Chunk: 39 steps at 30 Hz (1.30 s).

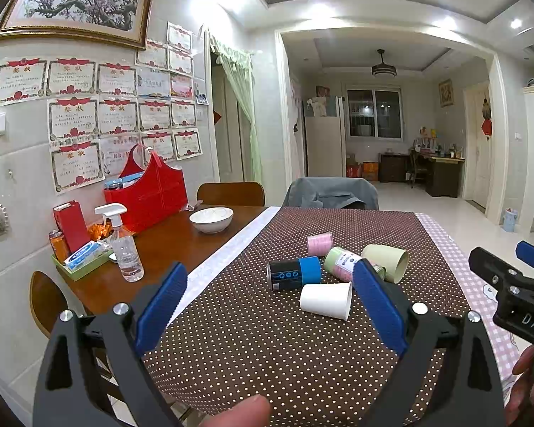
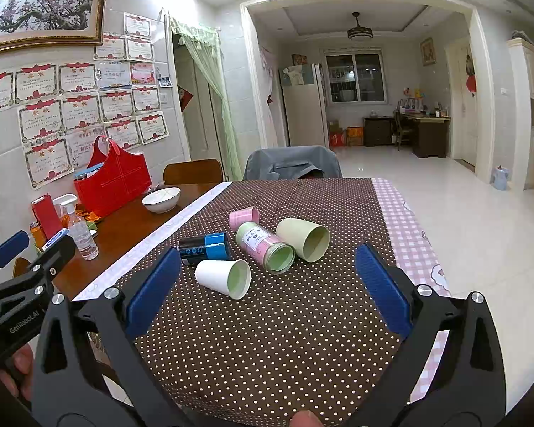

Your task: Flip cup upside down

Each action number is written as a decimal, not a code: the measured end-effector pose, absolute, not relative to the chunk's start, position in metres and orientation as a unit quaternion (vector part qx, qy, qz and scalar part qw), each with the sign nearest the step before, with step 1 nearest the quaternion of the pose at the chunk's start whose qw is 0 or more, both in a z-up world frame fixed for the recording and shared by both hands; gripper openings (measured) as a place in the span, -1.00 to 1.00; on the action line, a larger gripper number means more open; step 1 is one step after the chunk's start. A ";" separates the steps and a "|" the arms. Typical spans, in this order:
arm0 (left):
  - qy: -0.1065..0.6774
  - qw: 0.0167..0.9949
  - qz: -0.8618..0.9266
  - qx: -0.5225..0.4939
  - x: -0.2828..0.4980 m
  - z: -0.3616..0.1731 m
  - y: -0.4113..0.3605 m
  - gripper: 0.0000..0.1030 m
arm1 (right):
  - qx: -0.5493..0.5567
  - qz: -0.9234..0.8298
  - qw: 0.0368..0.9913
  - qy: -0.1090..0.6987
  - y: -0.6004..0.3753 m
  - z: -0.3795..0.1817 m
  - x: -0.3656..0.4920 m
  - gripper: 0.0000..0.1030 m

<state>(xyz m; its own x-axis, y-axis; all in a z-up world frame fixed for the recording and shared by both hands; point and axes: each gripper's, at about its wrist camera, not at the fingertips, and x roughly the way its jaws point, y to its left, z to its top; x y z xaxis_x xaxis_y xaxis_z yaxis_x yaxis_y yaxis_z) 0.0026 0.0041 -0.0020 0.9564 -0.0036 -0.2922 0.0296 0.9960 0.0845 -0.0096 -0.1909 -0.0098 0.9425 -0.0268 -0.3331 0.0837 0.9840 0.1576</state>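
- Five containers lie on their sides in a cluster on the dotted cloth (image 2: 267, 320) covering the surface (image 1: 181, 242); none stands upright or inverted, so you have not begun the flip.
- Nearest you is the white paper cup (image 2: 224, 278), mouth toward your right, touching or just beside the black-and-blue can (image 2: 203, 248) behind it.
- Behind these lie the pink-and-green tumbler (image 2: 265, 247), the pale green cup (image 2: 303, 239) and a small pink cup (image 2: 244, 216), packed close together.
- Your left tongs (image 1: 270, 302) are spread wide and hold nothing; they hover short of the cluster.
- Your right tongs (image 2: 267, 295) are likewise wide apart and empty, framing the white paper cup from the near side without contact.
- Step in hand, by my judgement: approach and selection. The task names one cup; which one is intended cannot be told, though the white paper cup is the most accessible.
- Next move calls for bringing one pair of tongs down across the chosen cup's wall, closing gently, since paper likely crushes, then lifting clear and rotating until the mouth faces down.
- Note the risk: neighbours touch, so a careless approach may roll the can or tumbler.
- Off the cloth, a white bowl (image 2: 161, 199) and spray bottle (image 2: 78, 227) stand well apart, posing no obstruction.
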 end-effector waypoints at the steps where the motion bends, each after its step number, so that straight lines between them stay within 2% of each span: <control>1: 0.148 0.988 -0.009 0.044 0.003 -0.003 0.004 0.80 | 0.085 -0.029 0.982 0.166 -0.191 -0.010 -0.010 0.88; 22: 0.191 0.979 -0.017 0.067 0.041 -0.016 0.004 0.80 | 0.090 -0.036 0.977 0.192 -0.213 -0.025 0.013 0.88; 39: 0.303 0.918 -0.090 0.240 0.207 -0.079 -0.027 0.80 | 0.121 -0.061 0.948 0.288 -0.260 -0.081 0.098 0.88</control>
<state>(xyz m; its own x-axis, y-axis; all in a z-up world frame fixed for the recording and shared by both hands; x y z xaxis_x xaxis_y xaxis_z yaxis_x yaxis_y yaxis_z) 0.2070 -0.0265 -0.0792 0.7995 -0.0202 -0.6004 0.3119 0.8681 0.3862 0.0980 -0.2602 -0.0807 0.8269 -0.0454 -0.5605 0.1849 0.9632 0.1948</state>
